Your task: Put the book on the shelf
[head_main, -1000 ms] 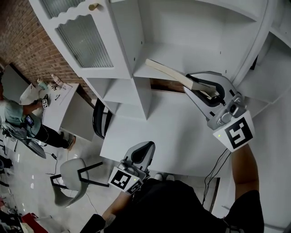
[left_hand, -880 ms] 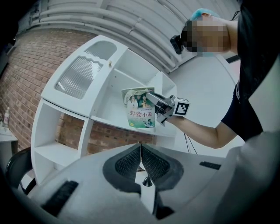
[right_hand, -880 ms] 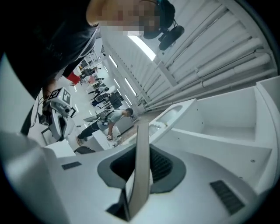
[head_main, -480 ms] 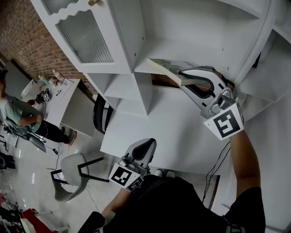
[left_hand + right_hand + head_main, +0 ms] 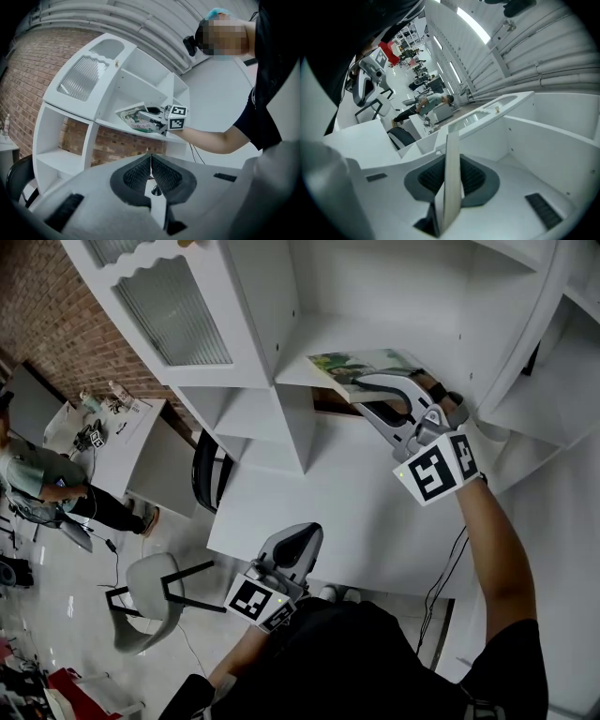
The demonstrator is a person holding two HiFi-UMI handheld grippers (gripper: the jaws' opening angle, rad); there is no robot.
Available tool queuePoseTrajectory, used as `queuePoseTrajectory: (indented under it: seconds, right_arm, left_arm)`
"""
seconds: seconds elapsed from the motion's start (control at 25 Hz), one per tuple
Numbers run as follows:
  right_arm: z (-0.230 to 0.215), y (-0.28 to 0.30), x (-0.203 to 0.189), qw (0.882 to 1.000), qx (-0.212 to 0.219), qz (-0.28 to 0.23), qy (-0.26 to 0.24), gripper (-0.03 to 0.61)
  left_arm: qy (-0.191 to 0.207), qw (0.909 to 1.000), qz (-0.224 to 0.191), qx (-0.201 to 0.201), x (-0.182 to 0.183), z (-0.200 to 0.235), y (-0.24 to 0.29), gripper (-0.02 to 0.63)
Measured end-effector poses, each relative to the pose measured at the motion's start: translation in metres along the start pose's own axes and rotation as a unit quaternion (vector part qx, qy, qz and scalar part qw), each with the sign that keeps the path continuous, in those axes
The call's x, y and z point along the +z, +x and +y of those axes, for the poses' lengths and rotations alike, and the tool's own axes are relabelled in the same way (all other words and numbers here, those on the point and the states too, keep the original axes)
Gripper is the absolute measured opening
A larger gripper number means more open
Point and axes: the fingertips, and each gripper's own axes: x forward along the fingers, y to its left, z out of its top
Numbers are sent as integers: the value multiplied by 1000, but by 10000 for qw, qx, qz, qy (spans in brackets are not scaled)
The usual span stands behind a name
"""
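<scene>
- The thin book with a pale, green-toned illustrated cover [image 5: 367, 365] sits cover up in the open compartment of the tall white shelf unit, just over its white shelf board [image 5: 314, 338]. Its near edge reaches out past the board's front. We cannot tell whether it rests on the board or is held just above it.
- The right tool [image 5: 368, 395] has hold of the book. In the right gripper view the book [image 5: 451, 168] stands edge-on between the dark ribbed pads [image 5: 476, 177], which are nearly closed and press on both of its faces.
- The right arm reaches up and forward to the shelf, and the tool's marker cube faces us in the head view.
- The left tool [image 5: 292, 552] hangs low, close to the body and near the front edge of the white worktop [image 5: 319, 507]. Its jaws are closed together with nothing between them, and it points towards the shelf unit.
- Left of the open compartment is a white cabinet door with ribbed glass [image 5: 173, 315], and beyond it a red brick wall [image 5: 42, 329].
- On the floor at the left stand a grey chair [image 5: 145, 610] and, further back, a person [image 5: 37, 488] beside a second white table.
</scene>
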Motion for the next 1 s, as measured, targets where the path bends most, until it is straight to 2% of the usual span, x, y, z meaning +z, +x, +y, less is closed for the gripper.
queuePoseTrajectory:
  seconds: [0.08,0.32,0.48,0.68,1.0]
  right_arm:
    - [2,6,-6,9999,31,102,25,78]
    - [4,21,-27,9987,184,409,260,80]
    - [7,28,-36,9975,250,538,376,81]
    - [8,40,-55,9941,423,740,677,164]
    - [7,52,-67,9866,555,989,1173,187]
  left_arm:
    - [-3,10000,-45,-8,0,0,-1,20]
    - [-121,9996,222,103,-9,5,-6,20]
    - [-153,9998,101,126,-9,9,-9,21]
    - [-69,9993,346,157,-19,14,-13,20]
    - [-252,9995,163,81,-14,14,-11,20]
